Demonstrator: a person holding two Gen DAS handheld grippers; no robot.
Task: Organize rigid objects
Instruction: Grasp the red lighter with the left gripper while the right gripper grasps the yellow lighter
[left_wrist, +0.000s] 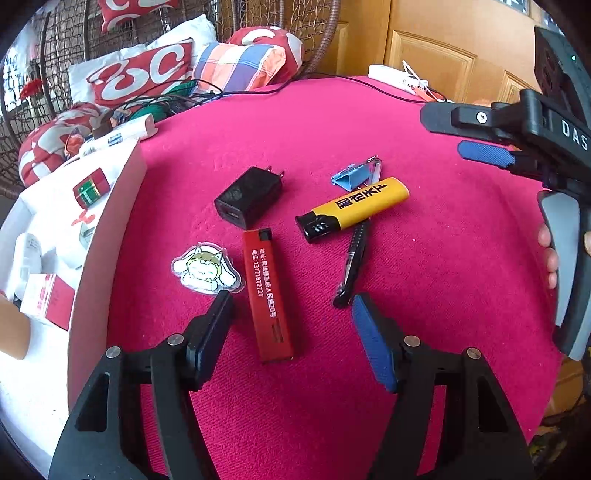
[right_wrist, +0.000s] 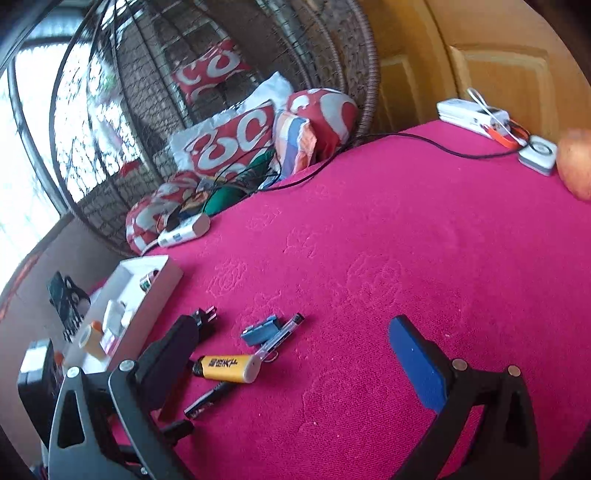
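Red lighter (left_wrist: 271, 295), light, stiff and slick-sided, is seen lying on the pink counter (left_wrist: 424, 258), between the spread left claw (left_wrist: 291, 321); its long flat sides are best pinched. The right claw (right_wrist: 291, 365) is spread, empty.

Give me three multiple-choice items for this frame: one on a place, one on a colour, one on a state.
1. Where does the red lighter lie?
A. inside the white box
B. on the pink cloth, ahead of the left gripper
C. on top of the charger

2. What colour is the body of the lighter touching the pen?
A. green
B. white
C. yellow

3. How do the left gripper's fingers stand?
A. apart, holding nothing
B. clamped on the pen
C. shut on the sticker

Answers:
1 B: it rests on the pink cloth, apart from the white box.
2 C: yellow body, black cap, over the black pen.
3 A: bare cloth shows between them.
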